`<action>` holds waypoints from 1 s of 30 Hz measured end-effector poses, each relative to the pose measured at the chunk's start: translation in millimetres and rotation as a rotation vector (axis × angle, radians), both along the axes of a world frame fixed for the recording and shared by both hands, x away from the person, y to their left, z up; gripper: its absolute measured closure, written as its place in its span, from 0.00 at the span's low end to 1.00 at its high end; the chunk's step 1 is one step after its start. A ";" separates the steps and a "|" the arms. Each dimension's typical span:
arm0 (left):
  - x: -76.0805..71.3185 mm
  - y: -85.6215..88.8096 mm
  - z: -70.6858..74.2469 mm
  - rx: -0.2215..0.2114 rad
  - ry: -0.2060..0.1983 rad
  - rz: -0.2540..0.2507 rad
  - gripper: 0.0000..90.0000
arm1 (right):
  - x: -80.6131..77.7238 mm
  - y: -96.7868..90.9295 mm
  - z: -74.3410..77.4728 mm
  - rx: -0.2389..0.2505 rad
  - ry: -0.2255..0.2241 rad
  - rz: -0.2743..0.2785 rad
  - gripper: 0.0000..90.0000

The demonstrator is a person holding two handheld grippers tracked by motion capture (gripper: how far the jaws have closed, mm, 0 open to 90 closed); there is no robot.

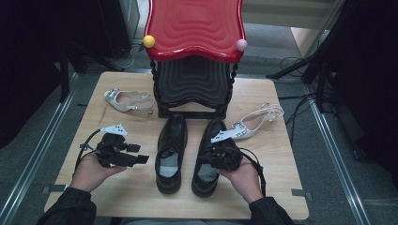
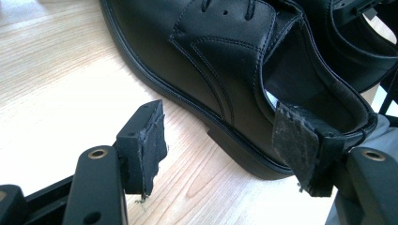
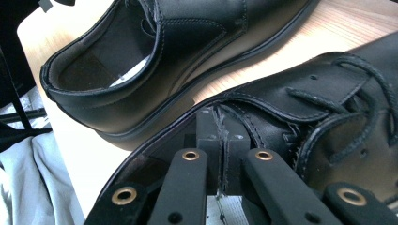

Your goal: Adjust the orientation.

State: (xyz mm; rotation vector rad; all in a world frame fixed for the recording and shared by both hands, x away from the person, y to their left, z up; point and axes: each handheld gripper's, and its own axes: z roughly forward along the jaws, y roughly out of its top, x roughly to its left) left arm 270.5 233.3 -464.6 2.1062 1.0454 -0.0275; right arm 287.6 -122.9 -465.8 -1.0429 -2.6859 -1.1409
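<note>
Right gripper (image 3: 224, 154): jaws pressed together on the collar of the right black shoe (image 1: 209, 157), a thin edge suited to pinching | Left gripper (image 2: 220, 150): jaws spread, aimed at the heel of the left black shoe (image 1: 171, 152) | Both shoes stand side by side mid-table (image 1: 131, 187), toes toward the red stool (image 1: 195, 28).

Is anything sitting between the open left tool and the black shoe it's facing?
Nothing visible. In the left gripper view the left tool is open, with bare table up to the left black shoe; one pad is already at its heel rim. The right tool is shut at the right black shoe.
</note>
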 end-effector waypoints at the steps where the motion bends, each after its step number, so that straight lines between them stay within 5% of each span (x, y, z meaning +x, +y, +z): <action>1: -0.3 -0.1 0.0 0.001 -0.001 0.001 0.39 | 0.8 1.3 -0.4 0.004 0.000 0.002 1.00; 15: 3.4 -1.4 -3.7 -0.029 0.009 0.015 0.45 | 5.0 16.6 -2.6 0.016 0.006 0.013 1.00; 26: 16.4 -5.7 -7.0 -0.041 0.015 0.005 0.65 | -2.0 -13.0 15.9 0.082 -0.027 -0.024 0.95; 30: 22.2 -5.7 -7.1 -0.033 -0.003 0.014 0.74 | -2.5 -30.1 18.5 0.086 -0.053 -0.069 0.82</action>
